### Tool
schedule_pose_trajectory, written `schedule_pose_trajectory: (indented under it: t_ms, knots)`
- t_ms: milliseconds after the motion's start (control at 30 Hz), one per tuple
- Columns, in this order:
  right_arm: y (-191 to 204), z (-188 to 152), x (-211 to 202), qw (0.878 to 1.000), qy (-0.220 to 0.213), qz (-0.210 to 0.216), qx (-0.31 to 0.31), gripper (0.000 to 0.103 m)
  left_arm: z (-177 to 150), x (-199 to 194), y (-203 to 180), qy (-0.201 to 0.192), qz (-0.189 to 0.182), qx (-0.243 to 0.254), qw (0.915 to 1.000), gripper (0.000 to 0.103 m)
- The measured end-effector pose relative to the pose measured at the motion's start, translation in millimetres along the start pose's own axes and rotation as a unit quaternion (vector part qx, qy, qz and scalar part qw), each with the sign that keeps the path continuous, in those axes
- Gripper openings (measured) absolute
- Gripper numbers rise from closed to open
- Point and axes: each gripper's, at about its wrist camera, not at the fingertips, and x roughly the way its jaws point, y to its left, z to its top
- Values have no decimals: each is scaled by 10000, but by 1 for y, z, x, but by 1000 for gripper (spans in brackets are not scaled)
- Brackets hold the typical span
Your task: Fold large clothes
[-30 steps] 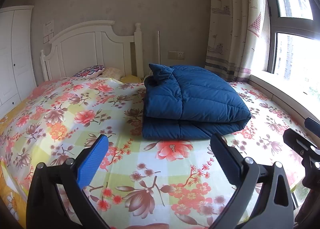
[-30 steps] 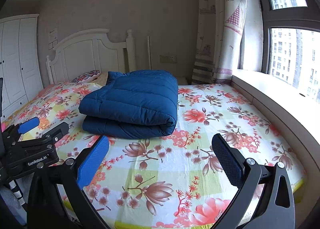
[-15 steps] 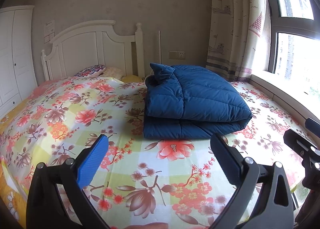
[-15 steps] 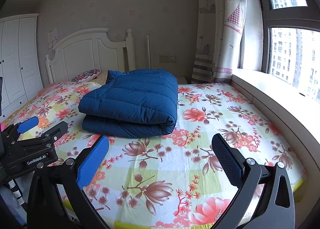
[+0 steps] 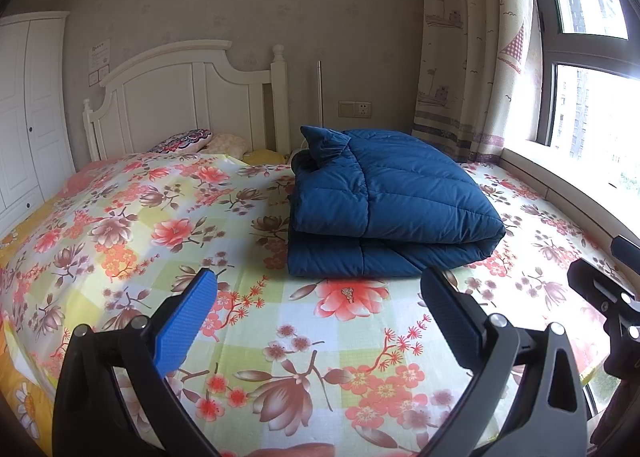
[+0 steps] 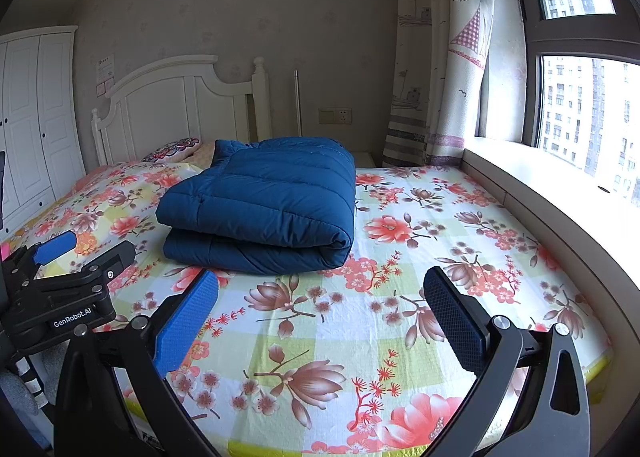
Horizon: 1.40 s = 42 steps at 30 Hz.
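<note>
A dark blue quilted down coat [image 5: 384,209] lies folded into a thick bundle on the floral bed sheet [image 5: 168,233], towards the head of the bed; in the right wrist view the coat [image 6: 264,205] sits left of centre. My left gripper [image 5: 318,289] hangs open above the sheet, just short of the bundle's near edge, holding nothing. My right gripper [image 6: 320,289] is open too, empty, near the foot of the bed and short of the bundle. The left gripper's body [image 6: 60,289] shows at the left of the right wrist view.
A white headboard [image 5: 192,105] and pillows [image 5: 188,139] stand at the far end. A white wardrobe [image 5: 28,109] is on the left. A curtain [image 5: 468,49], window sill [image 6: 560,193] and window run along the right side of the bed.
Both views have crept slightly, so the folded coat sits a touch differently in frame. Both grippers stay open and empty.
</note>
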Motion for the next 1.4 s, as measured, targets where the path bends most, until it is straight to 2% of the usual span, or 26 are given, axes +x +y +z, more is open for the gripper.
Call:
schedule_pose_trajectory:
  t_ms: [1200,1400]
  knots:
    - [-5,-4,4,9999,121,-19,-68,99,2,-2,3,-56,55,73,9999,101]
    - [-6,-6,11,9997,212,50,-94,99,1,2,5,44,-17,100,9999,101]
